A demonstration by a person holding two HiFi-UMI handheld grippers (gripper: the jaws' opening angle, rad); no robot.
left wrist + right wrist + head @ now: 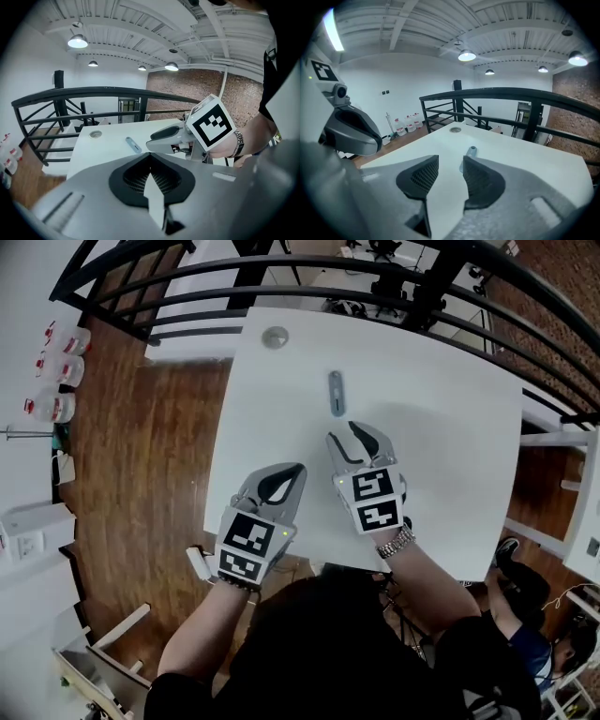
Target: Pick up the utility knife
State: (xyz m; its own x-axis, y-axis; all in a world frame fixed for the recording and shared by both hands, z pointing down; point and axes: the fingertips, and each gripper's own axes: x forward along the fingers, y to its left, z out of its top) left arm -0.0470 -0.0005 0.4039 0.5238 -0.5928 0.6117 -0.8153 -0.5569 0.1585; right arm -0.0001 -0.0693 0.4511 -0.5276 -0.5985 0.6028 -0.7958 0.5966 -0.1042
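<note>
The grey utility knife (336, 393) lies lengthwise on the white table (450, 427), towards its far middle. My right gripper (342, 431) hovers just short of the knife's near end and is open, with nothing between its fingers. In the right gripper view the knife (471, 151) peeks out beyond the right pad, past the gap of the right gripper (451, 161). My left gripper (298, 468) hangs over the table's near left part, its jaws shut and empty. In the left gripper view the left gripper (150, 157) has its tips together, and the knife (133, 144) lies farther out.
A round metal grommet (275, 337) sits in the table's far left corner. A black railing (309, 268) curves behind the table. Several water bottles (58, 371) stand on the wooden floor (141, 446) at the left. A white box (33, 526) lies nearer.
</note>
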